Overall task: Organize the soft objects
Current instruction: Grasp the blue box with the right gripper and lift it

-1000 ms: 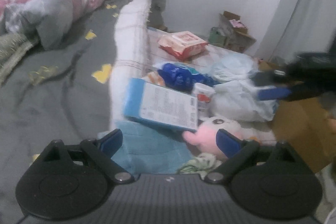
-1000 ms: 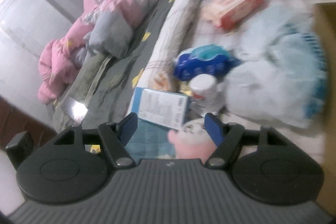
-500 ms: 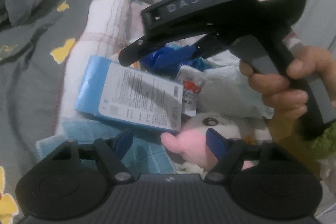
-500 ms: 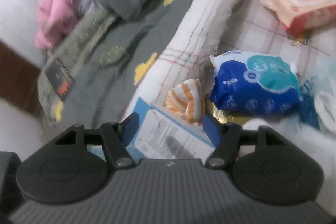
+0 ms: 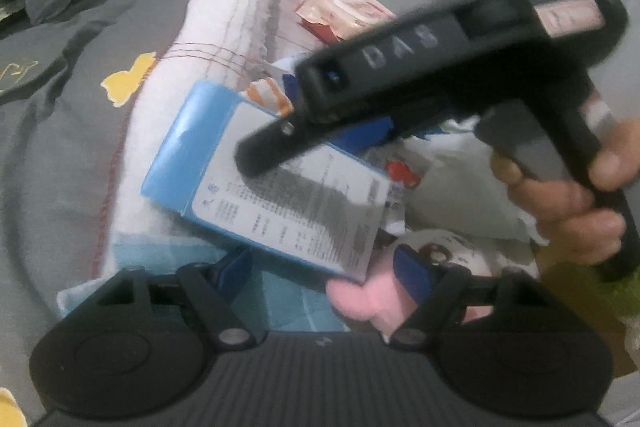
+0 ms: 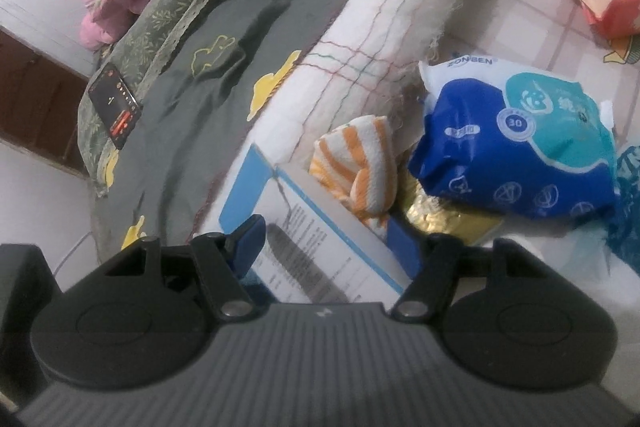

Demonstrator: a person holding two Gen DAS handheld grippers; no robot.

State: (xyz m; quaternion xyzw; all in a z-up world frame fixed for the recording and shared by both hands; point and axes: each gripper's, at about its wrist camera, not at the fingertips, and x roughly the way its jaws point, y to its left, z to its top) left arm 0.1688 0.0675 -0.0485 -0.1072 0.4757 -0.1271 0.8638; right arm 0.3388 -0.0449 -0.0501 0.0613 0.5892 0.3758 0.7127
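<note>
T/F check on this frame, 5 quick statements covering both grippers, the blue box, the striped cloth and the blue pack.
1. The right gripper is open, holding nothing. True.
2. The orange-striped cloth lies beside the blue pack. True.
3. The left gripper is shut on the pink plush. False: it is open; the plush lies ahead of it, ungripped.
4. The blue box stands upright. False: it lies flat, label up.
5. A phone lies on the bed. True.
</note>
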